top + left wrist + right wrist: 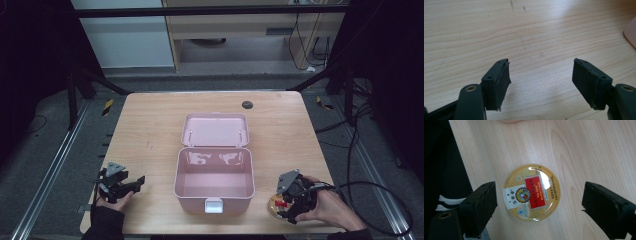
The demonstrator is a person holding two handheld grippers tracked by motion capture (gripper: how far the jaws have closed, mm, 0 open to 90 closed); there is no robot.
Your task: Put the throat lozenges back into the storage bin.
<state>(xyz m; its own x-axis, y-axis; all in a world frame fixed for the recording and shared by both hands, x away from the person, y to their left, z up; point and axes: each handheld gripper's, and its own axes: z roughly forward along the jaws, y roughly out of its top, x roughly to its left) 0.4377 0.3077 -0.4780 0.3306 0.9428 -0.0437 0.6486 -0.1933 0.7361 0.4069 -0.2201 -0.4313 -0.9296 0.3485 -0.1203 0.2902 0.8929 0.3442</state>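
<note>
The tin (532, 192) is gold with a fine pale pattern, a red label with gold lettering, a round dark emblem at its middle and a white patch with a small blue mark. The box (214, 185) is pale pink all over, its open lid (215, 129) the same pink, with a white latch (213, 205) at the front. The tabletop (145, 130) is light wood with a soft grain. Both the right gripper (539, 202) and the left gripper (541, 80) are black.

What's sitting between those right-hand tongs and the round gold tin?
Nothing. In the right gripper view the right tongs straddle the gold tin, with bare wooden table showing in both gaps.
</note>
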